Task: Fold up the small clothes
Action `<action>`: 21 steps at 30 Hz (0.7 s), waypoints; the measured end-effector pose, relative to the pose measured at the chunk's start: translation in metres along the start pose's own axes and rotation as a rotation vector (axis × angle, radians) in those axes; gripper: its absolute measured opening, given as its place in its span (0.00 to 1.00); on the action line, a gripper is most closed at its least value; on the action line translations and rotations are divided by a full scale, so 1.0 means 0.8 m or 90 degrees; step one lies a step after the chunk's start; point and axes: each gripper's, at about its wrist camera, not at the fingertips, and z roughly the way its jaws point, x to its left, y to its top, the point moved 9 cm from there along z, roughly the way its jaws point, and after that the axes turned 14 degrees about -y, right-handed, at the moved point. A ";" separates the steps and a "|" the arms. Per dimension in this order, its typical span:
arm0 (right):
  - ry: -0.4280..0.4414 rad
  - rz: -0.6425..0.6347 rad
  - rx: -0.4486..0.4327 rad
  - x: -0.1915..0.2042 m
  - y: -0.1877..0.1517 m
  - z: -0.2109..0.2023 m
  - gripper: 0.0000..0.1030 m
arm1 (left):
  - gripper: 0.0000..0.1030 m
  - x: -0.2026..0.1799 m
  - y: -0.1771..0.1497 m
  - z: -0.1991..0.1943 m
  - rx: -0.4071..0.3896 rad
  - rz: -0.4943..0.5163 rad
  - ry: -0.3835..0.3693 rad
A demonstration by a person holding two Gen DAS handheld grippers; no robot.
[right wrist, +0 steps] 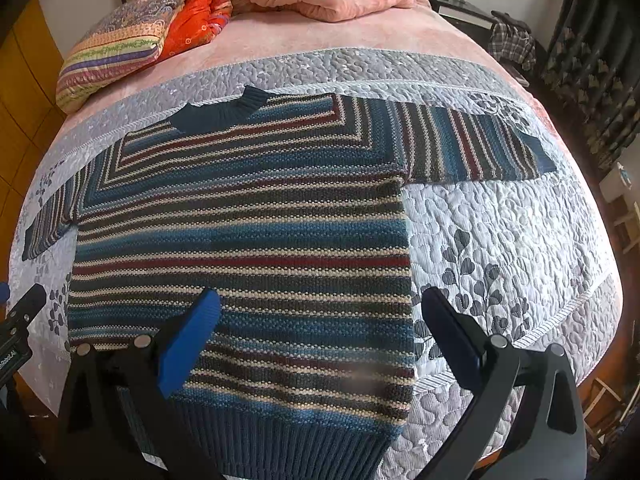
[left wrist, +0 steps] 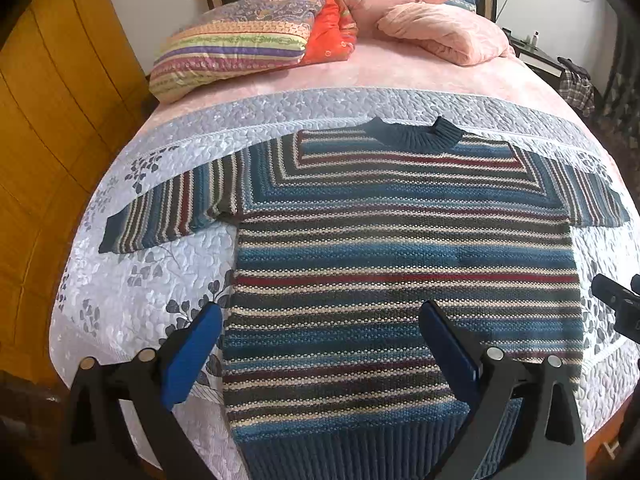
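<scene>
A striped knit sweater in blue, dark red, cream and grey lies flat on the quilted bedspread, sleeves spread to both sides and its dark teal collar at the far end. My left gripper hangs open above the sweater's lower left part, nothing between its blue pads. In the right wrist view the same sweater fills the left and middle. My right gripper is open over its lower right edge, one finger above the knit and the other above the bedspread.
Striped folded bedding and a pink duvet lie at the head of the bed. A wooden wardrobe stands left. A nightstand and plaid cloth sit at the far right. The right gripper's body shows at the left view's edge.
</scene>
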 end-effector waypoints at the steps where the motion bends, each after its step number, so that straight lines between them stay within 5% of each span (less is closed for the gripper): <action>1: 0.000 0.000 0.000 0.000 0.000 0.001 0.97 | 0.96 0.001 0.000 0.000 -0.001 0.000 0.001; 21: 0.001 0.002 -0.001 -0.001 0.001 0.001 0.97 | 0.96 0.002 0.000 -0.004 -0.005 0.005 0.007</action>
